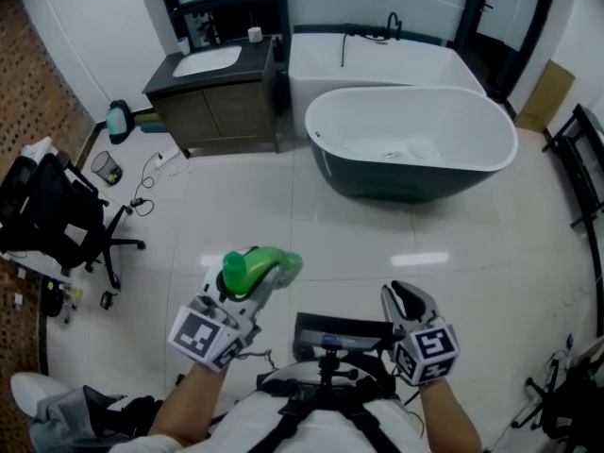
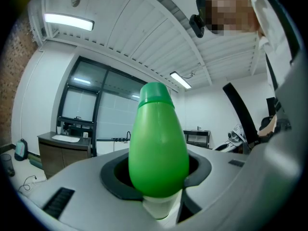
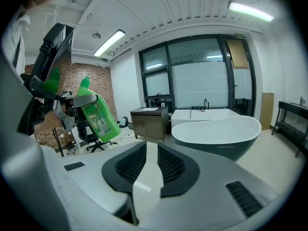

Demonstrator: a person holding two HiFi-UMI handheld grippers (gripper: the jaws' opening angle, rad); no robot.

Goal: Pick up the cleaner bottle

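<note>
The left gripper (image 1: 247,291) is closed on the green cleaner bottle (image 1: 269,264) and holds it in the air above the floor (image 1: 377,225). The bottle's long axis is tilted, with the cap up and the base lower, toward the right. The right gripper (image 1: 408,300) is empty, its jaws a narrow gap apart.

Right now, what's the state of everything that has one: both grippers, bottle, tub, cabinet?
Green plastic cleaner bottle: held off the floor, cap on.
Left gripper: shut on the bottle.
Right gripper: jaws slightly apart, empty.
White oval bathtub: no water visible.
Dark wooden vanity cabinet: doors shut.
</note>
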